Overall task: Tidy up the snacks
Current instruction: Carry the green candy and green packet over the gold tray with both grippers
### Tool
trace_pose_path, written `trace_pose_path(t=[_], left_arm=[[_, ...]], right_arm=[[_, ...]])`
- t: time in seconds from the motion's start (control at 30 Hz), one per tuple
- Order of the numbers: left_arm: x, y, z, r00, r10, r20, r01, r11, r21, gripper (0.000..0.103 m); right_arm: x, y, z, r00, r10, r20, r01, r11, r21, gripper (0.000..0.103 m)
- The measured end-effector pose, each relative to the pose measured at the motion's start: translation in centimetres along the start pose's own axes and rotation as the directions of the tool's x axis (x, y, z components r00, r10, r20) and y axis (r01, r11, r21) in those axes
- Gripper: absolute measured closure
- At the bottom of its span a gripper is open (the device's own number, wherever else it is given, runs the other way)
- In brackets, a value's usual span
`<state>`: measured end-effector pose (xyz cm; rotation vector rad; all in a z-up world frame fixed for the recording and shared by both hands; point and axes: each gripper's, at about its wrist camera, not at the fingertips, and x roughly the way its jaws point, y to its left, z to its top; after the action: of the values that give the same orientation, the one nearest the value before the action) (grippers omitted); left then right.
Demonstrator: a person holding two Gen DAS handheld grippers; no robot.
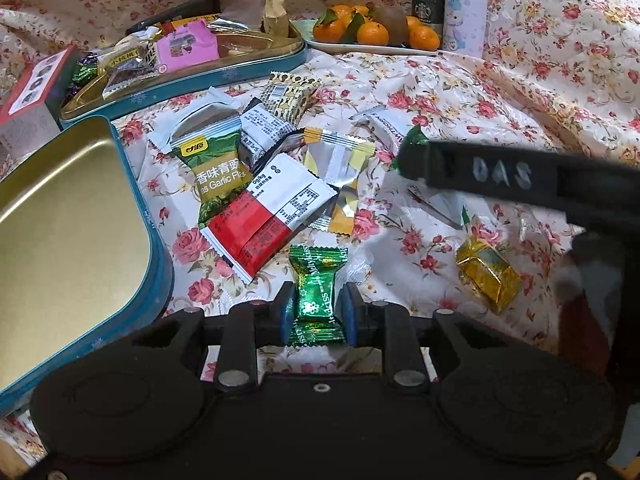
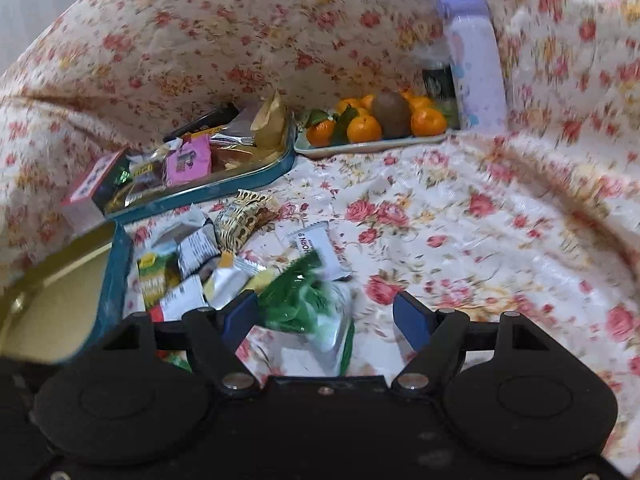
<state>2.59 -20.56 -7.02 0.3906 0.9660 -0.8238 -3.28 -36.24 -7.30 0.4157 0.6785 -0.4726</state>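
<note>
My left gripper (image 1: 318, 312) is shut on a green foil candy (image 1: 318, 280), with its blue pads pressing both sides of the wrapper just above the floral cloth. Beyond it lies a pile of snack packets: a green garlic-pea packet (image 1: 212, 172), a red and white packet (image 1: 264, 224) and a yellow and silver one (image 1: 340, 176). My right gripper (image 2: 326, 318) stands open over a blurred green and white packet (image 2: 312, 312), which lies between its fingers without being pinched. One right finger (image 1: 480, 172) crosses the left wrist view. A gold foil candy (image 1: 488, 272) lies alone at the right.
An empty teal tin with a gold inside (image 1: 132, 184) sits at the left. A second teal tin (image 1: 240, 68), holding several snacks, is behind it. A plate of tangerines and a kiwi (image 1: 372, 46), a dark can (image 1: 428, 8) and a white bottle (image 1: 466, 8) stand at the back.
</note>
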Motion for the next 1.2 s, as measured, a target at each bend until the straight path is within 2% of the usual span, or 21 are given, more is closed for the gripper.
trace_pose_path(t=[0.1, 0.13, 0.2, 0.27, 0.37, 0.5, 0.6, 0.9, 1.0, 1.2], left_arm=[[0.0, 0.0, 0.0, 1.0, 0.002, 0.003, -0.002, 1.0, -0.004, 0.072], [0.0, 0.0, 0.0, 1.0, 0.002, 0.003, -0.001, 1.0, -0.006, 0.072], [0.0, 0.0, 0.0, 1.0, 0.0, 0.005, 0.0, 1.0, -0.006, 0.072], [0.0, 0.1, -0.1, 1.0, -0.002, 0.006, 0.002, 1.0, -0.009, 0.072], [-0.1, 0.2, -0.1, 1.0, -0.006, 0.012, 0.006, 1.0, -0.022, 0.072], [-0.1, 0.2, -0.3, 1.0, -0.001, 0.028, 0.002, 1.0, -0.03, 0.072], [-0.2, 0.1, -0.4, 0.999, 0.014, 0.037, -0.013, 1.0, -0.028, 0.077], [-0.5, 0.1, -0.3, 1.0, 0.011, 0.026, -0.01, 0.999, -0.038, 0.079], [-1.4, 0.2, -0.7, 0.999, -0.004, 0.035, 0.006, 0.998, -0.055, 0.079], [-4.5, 0.2, -1.7, 0.997, 0.013, 0.081, -0.008, 0.998, -0.056, 0.079]], right_arm=[[1.1, -0.7, 0.4, 0.999, 0.019, -0.033, -0.016, 0.996, 0.084, 0.029], [1.5, -0.9, 0.4, 0.999, 0.018, -0.049, -0.012, 0.994, 0.11, 0.037], [1.9, -1.2, 0.3, 0.998, 0.019, -0.055, -0.012, 0.992, 0.129, 0.044], [1.9, -1.1, 0.4, 0.998, 0.024, -0.052, -0.018, 0.992, 0.127, 0.057], [1.9, -0.8, 0.4, 0.997, 0.049, -0.057, -0.041, 0.991, 0.129, 0.065], [1.6, -0.1, 0.1, 0.997, 0.047, -0.054, -0.042, 0.994, 0.102, 0.067], [0.9, -0.2, -0.1, 0.997, 0.062, -0.044, -0.056, 0.99, 0.129, 0.067], [-2.0, -0.9, -0.5, 0.999, 0.044, 0.005, -0.044, 0.983, 0.176, 0.067], [-3.1, -1.0, -0.6, 0.999, 0.038, 0.016, -0.04, 0.983, 0.18, 0.067], [-5.2, -0.6, -1.2, 0.999, 0.028, 0.029, -0.032, 0.985, 0.17, 0.067]])
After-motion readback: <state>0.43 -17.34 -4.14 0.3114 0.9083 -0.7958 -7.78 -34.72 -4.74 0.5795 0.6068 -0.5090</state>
